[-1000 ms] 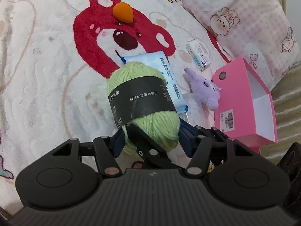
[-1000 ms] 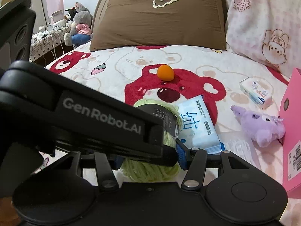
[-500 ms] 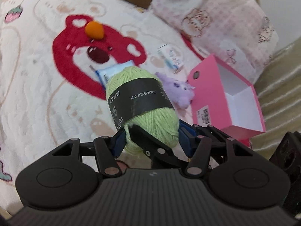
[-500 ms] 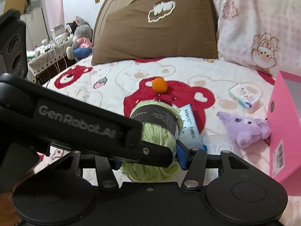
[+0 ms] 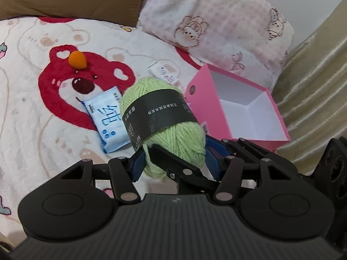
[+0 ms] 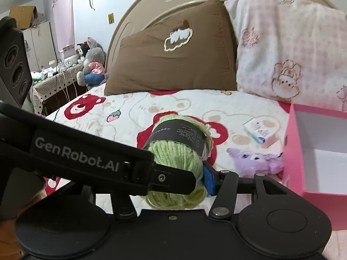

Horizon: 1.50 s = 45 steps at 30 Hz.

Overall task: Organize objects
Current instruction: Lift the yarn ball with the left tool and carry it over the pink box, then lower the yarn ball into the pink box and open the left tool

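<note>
Green yarn skein [image 5: 162, 121]: pinched jointly by left gripper [image 5: 173, 158] and right gripper [image 6: 180, 179]; open pink box [image 5: 245, 110] seen right of centre.

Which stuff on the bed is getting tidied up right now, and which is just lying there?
In use now:
green yarn ball, clamped by both grippers
open pink box, empty, probably where it goes

Just lying there:
orange sponge
blue wipes pack
purple plush
small white packet
pillows

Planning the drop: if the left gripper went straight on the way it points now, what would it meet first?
Holding the green yarn ball, the left gripper points toward the near wall of the pink box. That wall probably comes first, though depth is unclear.
</note>
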Each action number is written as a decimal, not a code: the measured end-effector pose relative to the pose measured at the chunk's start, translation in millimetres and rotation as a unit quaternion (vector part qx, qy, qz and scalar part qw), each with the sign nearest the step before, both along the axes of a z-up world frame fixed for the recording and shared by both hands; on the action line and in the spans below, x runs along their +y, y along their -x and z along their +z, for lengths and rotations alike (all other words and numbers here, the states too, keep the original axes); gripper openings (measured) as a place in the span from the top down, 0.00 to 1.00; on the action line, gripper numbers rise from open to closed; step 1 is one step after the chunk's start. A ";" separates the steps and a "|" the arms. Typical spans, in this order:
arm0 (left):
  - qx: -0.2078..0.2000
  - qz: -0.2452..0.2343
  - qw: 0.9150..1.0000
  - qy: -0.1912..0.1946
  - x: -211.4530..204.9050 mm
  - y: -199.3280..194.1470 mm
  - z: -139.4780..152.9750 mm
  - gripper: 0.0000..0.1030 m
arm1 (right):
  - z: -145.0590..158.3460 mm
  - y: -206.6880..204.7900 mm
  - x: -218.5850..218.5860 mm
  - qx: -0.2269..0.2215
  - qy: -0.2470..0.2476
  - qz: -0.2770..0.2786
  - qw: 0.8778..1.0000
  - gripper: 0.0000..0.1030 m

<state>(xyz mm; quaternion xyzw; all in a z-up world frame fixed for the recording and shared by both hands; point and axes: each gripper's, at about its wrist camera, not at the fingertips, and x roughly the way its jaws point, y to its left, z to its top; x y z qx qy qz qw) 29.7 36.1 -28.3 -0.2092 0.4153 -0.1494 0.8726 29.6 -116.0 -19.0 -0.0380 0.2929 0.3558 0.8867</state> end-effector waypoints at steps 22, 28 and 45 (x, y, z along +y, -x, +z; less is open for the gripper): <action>-0.034 -0.091 0.994 -0.053 -146.7 -26.6 77.8 0.46 | 64.8 -17.5 -123.4 -0.018 -0.019 -0.057 0.998 0.43; -0.033 -0.126 0.990 -0.061 -198.8 -49.8 85.1 0.46 | 71.9 -35.6 -166.0 -0.012 -0.027 -0.098 0.995 0.43; -0.021 -0.145 0.987 -0.064 -301.0 -122.1 42.7 0.46 | 32.2 -108.3 -250.1 0.045 -0.025 -0.161 0.986 0.43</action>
